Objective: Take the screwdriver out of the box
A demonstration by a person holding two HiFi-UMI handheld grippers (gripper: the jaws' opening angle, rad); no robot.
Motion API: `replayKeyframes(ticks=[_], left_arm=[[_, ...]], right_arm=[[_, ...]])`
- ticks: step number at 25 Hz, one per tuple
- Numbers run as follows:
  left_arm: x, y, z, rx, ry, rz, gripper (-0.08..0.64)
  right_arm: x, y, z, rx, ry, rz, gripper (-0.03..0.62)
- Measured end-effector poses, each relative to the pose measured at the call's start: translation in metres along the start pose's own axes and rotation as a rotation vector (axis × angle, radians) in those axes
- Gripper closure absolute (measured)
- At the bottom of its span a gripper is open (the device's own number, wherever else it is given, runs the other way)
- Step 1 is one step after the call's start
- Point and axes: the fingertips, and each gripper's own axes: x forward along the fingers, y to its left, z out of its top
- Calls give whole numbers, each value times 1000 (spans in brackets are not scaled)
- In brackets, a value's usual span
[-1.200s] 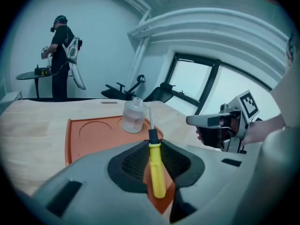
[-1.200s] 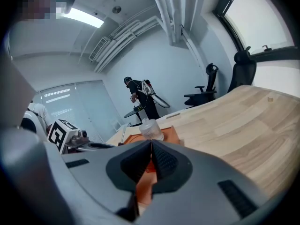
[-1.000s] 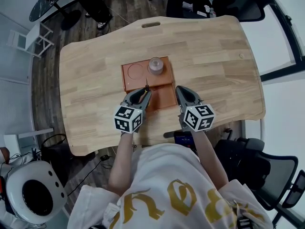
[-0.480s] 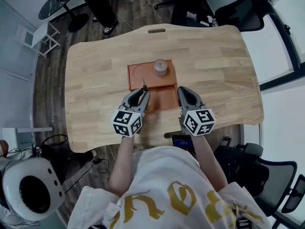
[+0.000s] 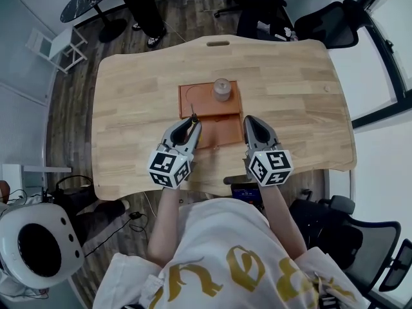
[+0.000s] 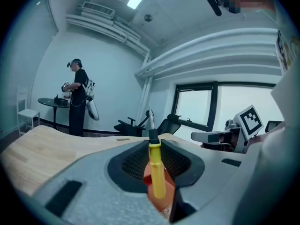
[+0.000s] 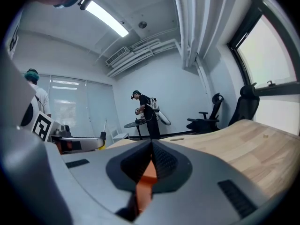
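We hold the left gripper (image 5: 190, 123) in the lower middle of the head view, at the near left edge of the orange box (image 5: 226, 132), and its jaws are clamped on the yellow handle of the screwdriver (image 6: 156, 172). In the left gripper view the handle stands upright between the two pads in the centre of the frame. Its black collar and thin metal shaft rise past the jaw tips towards the ceiling, and a patch of the orange box shows behind the lower end of the handle. From above, the shaft tip lies over the middle of the box, near the divider between its compartments

Our right gripper (image 5: 250, 121) sits just to the right, at the near right edge of the box. Its jaws are closed tip to tip with nothing between them, and only orange shows through the gap below the tips

A small round cup (image 5: 222, 89) stands in the upper right compartment of the box, well apart from both grippers. The box rests in the centre of the wooden table (image 5: 290, 95). A person (image 6: 77, 97) stands at a round table at the left of the left gripper view
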Motion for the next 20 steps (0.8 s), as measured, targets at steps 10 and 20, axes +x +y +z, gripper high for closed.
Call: replayKeyframes(ticks=[10,20], left_arm=[[-17,-8,12,16,-59,8,479],[-16,-10,15,11,-67,0,479]], right_arm=[[-12,6,1,-62,-1,-11,581],[-19,6,1,-86,3,-31,581]])
